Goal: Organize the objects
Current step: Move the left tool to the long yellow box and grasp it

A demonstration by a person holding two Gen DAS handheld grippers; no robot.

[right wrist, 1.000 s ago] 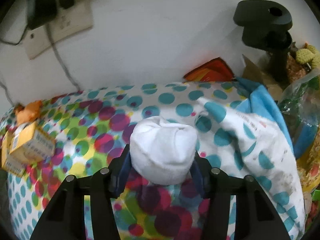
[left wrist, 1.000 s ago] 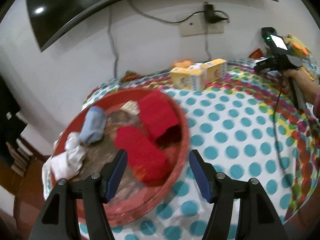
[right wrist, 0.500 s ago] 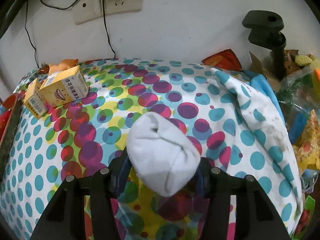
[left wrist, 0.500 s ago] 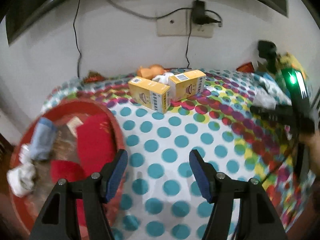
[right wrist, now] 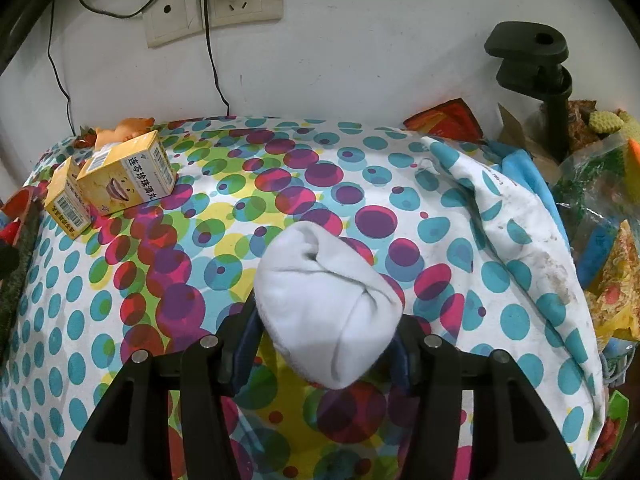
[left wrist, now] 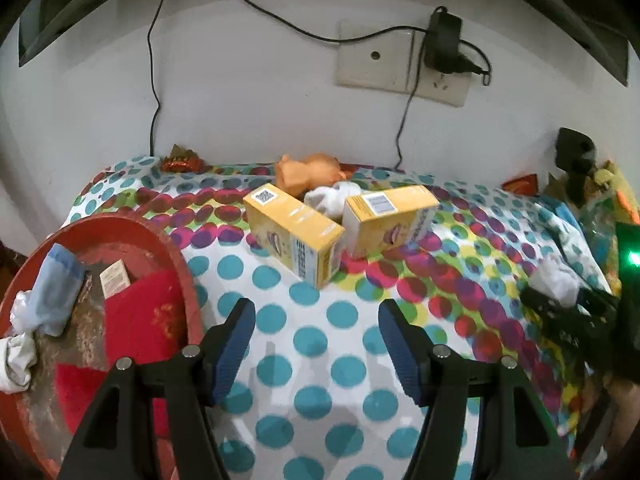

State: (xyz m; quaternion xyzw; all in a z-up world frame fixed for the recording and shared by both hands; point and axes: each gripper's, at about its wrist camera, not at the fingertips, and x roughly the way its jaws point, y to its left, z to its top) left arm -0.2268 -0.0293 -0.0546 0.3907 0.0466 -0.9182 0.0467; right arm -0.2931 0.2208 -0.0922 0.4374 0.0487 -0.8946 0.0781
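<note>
Right wrist view: right tongs (right wrist: pixel 324 344) clamp a balled white sock (right wrist: pixel 326 308) at frame centre-bottom, above the polka-dot tablecloth (right wrist: pixel 240 208). Two yellow cardboard boxes (right wrist: pixel 128 176) sit upper left, touching each other, w/ an orange toy (right wrist: pixel 126 128) just behind. Left wrist view: left tongs (left wrist: pixel 316 344) spread wide, holding nothing, over the cloth at lower centre. Round red tray (left wrist: pixel 176 256) at left edge holds red cloth pieces (left wrist: pixel 148 312), a pale blue sock (left wrist: pixel 56 288) & white socks (left wrist: pixel 16 356). Another white sock (left wrist: pixel 332 198) sits between the boxes, upper centre.
</note>
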